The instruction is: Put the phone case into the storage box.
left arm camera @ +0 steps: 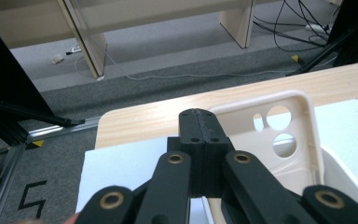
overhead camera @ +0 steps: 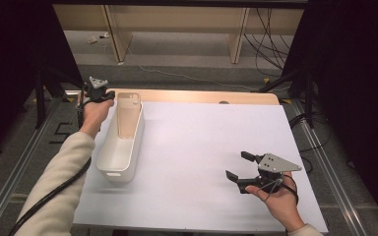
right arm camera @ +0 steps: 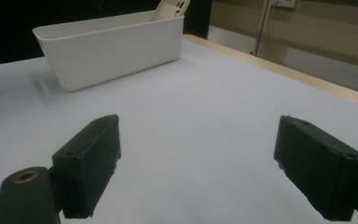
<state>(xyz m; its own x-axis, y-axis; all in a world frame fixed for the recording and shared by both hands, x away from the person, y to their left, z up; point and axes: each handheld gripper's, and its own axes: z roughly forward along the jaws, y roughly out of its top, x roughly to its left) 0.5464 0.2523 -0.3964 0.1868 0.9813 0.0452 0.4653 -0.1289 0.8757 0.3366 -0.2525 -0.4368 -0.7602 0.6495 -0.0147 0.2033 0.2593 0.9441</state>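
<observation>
A beige plastic phone case [overhead camera: 128,114] with round camera cut-outs leans upright at the far end of a long white plastic bin [overhead camera: 109,156] near the worktop's left edge.

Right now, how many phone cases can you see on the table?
1. A beige phone case leans upright at the far end of the white bin, at the table's left side. Another lying flat on the bin floor could be hidden.

Probably a lab: loose cables [overhead camera: 270,44] on the floor, metal rails [overhead camera: 325,162] flanking the table [overhead camera: 202,96].
</observation>
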